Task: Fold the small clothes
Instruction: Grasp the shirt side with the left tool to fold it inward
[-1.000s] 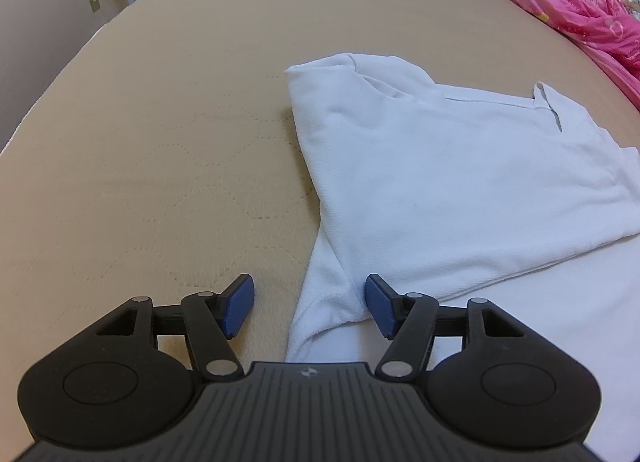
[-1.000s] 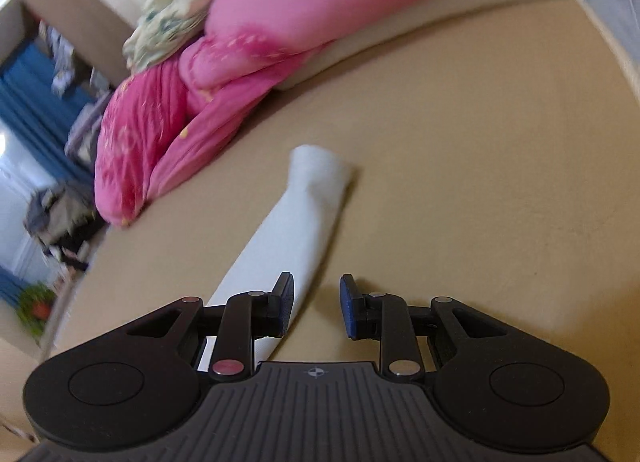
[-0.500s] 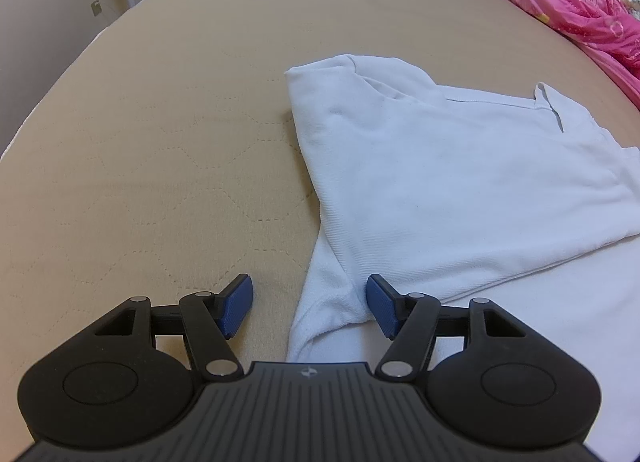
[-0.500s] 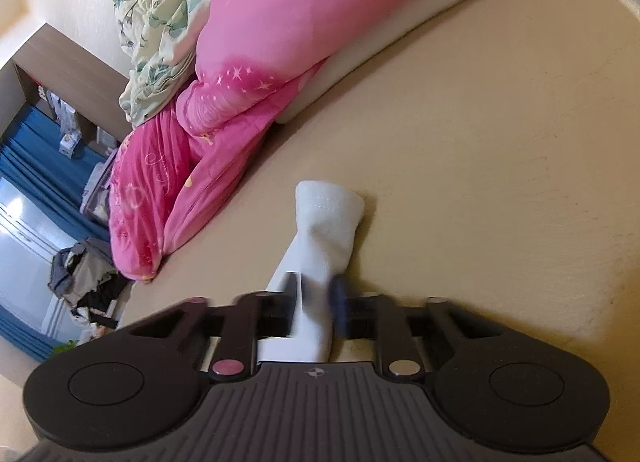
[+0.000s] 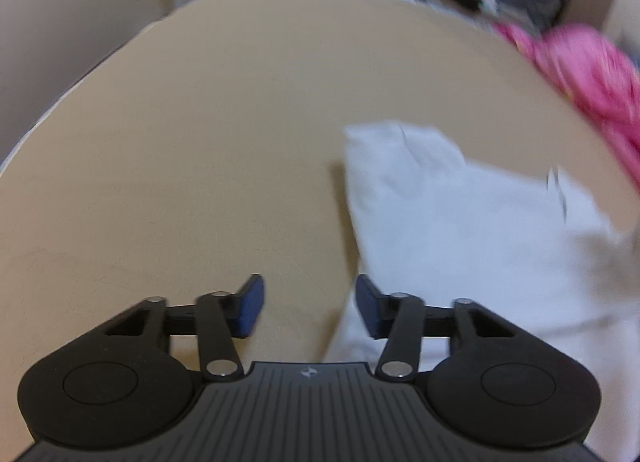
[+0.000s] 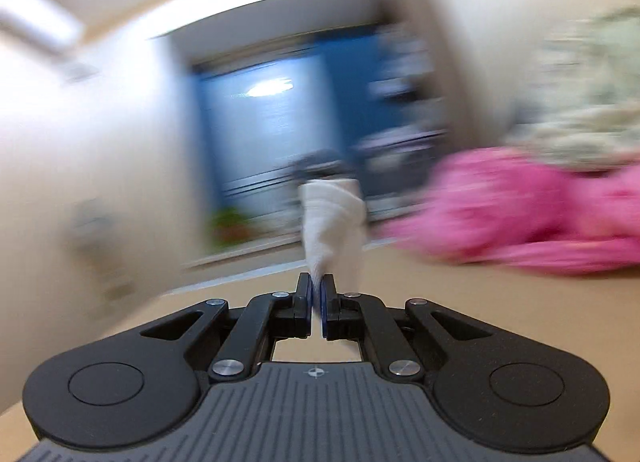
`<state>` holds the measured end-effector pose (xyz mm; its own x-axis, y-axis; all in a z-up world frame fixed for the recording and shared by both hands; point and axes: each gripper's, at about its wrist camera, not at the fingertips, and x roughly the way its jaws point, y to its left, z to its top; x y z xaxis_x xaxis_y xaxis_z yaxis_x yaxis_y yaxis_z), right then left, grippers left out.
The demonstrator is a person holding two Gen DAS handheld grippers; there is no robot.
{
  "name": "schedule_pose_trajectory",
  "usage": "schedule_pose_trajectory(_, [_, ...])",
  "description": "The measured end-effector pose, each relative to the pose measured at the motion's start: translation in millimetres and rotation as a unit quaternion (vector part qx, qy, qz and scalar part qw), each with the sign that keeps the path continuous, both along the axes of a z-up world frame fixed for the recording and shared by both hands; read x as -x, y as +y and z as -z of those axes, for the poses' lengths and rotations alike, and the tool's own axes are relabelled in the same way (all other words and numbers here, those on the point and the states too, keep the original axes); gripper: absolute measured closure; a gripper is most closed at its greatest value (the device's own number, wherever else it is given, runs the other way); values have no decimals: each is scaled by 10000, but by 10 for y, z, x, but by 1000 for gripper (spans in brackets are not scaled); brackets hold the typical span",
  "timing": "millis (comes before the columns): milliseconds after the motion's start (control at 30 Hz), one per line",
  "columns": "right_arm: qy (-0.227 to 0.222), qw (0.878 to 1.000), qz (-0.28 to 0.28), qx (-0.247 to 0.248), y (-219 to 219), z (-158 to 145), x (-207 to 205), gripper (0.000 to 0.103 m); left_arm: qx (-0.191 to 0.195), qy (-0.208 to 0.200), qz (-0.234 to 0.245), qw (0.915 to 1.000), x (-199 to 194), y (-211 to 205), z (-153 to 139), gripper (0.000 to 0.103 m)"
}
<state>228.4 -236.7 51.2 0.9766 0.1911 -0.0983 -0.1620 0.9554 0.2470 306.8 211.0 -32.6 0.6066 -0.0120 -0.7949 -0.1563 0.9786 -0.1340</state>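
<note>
The white knit cotton shirt (image 5: 472,238) lies on the tan quilted mattress (image 5: 200,142), but its sleeve (image 6: 334,218) has just been lifted, pinched by the right gripper (image 6: 317,292); folding has begun. The left gripper (image 5: 310,304) hovers spread over the near-left hem

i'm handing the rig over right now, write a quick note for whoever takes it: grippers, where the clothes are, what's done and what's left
Right gripper: shut on the white sleeve, which is lifted off the bed and stands up ahead of the fingers. This view is motion-blurred.
Left gripper: open, holding nothing, low over the beige bed at the near left edge of the white shirt.
Shirt: spread on the bed, with the pink bedding beyond it to the right.
Done: sleeve gripped and raised.
Left: probably lay the sleeve across the body, then grip the hem with the left gripper and finish folding. No finished fold is visible.
</note>
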Motion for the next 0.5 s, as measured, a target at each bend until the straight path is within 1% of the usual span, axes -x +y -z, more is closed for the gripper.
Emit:
schedule_pose_trajectory(33, [203, 9993, -315, -39, 306, 95, 17, 95, 132, -73, -88, 9998, 9, 56, -39, 65])
schedule_pose_trajectory(67, [590, 9958, -700, -44, 630, 256, 17, 90, 264, -132, -169, 9994, 13, 109, -75, 72])
schedule_pose_trajectory(100, [1234, 9853, -1180, 7, 945, 491, -4, 79, 379, -164, -234, 9989, 19, 146, -93, 73])
schedule_pose_trajectory(133, [1781, 9729, -1471, 65, 1129, 678, -17, 78, 494, -169, -275, 9983, 18, 176, -102, 73])
schedule_pose_trajectory(167, [2388, 9549, -1756, 159, 1281, 881, -7, 78, 613, -159, -280, 9976, 22, 193, -103, 73])
schedule_pose_trajectory(200, [2790, 9396, -1963, 270, 1347, 1021, 42, 78, 730, -138, -256, 9969, 21, 197, -101, 73])
schedule_pose_trajectory(233, [2924, 9339, -2015, 408, 1336, 1074, 117, 78, 836, -118, -218, 9962, 19, 190, -101, 73])
schedule_pose_trajectory(300, [2911, 9331, -2001, 678, 1146, 1041, 257, 76, 1059, -93, -83, 9943, 4, 152, -103, 73])
schedule_pose_trajectory(367, [2931, 9335, -1925, 754, 815, 928, 319, 76, 1429, -19, 78, 9897, -29, 119, -67, 73])
schedule_pose_trajectory(433, [2915, 9370, -1725, 860, 414, 788, 354, 74, 1797, 133, 228, 9834, -59, 56, 12, 73])
schedule_pose_trajectory(500, [2779, 9447, -1406, 1032, 8, 644, 373, 72, 2055, 350, 344, 9774, -89, -50, 126, 73])
